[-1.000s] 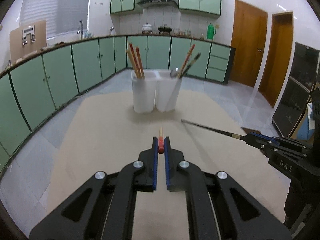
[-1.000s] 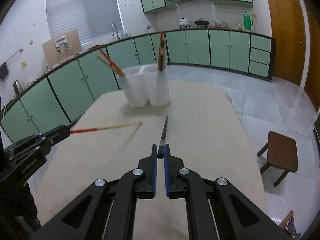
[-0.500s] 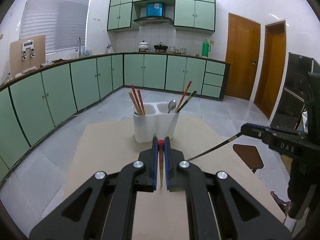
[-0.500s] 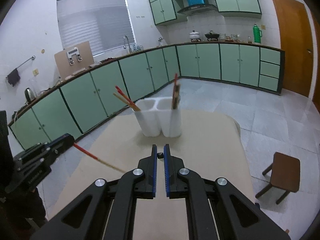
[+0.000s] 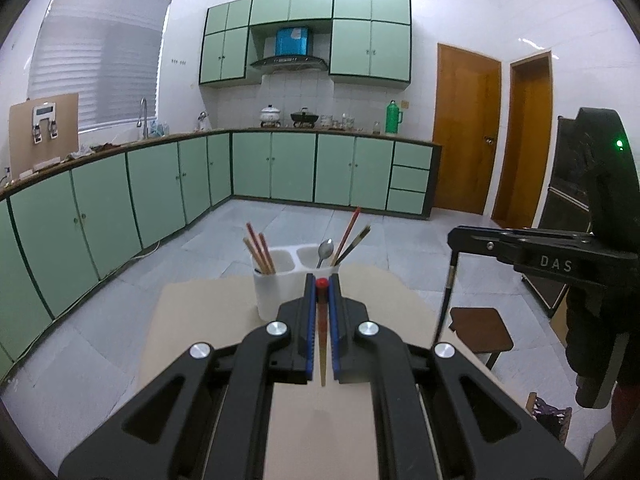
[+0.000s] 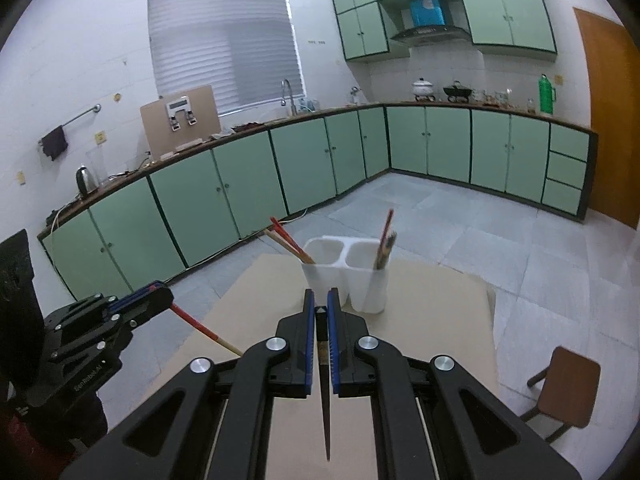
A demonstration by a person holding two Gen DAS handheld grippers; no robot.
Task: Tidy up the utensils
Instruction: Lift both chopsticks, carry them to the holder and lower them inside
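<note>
My left gripper (image 5: 322,280) is shut on the red end of a wooden chopstick (image 5: 322,344), which hangs point-down between its fingers above the beige table (image 5: 200,320). My right gripper (image 6: 320,298) is shut on the top of a dark chopstick (image 6: 325,400), which also hangs down. Just beyond both stands a white two-compartment holder (image 5: 276,296) (image 6: 360,284). Its left cup holds red-and-wood chopsticks (image 5: 258,252); its right cup holds a spoon (image 5: 325,250), a red chopstick and a dark one. Each gripper shows in the other's view: right gripper (image 5: 454,236), left gripper (image 6: 166,294).
A small brown stool (image 5: 480,328) (image 6: 568,380) stands on the tiled floor off the table's right edge. Green kitchen cabinets (image 5: 280,168) line the far walls, and two wooden doors (image 5: 466,128) are at the back right.
Both grippers have risen above the table and tipped up. Each chopstick swung from pointing forward near the tabletop to hanging downward. The holder sits lower in both views.
</note>
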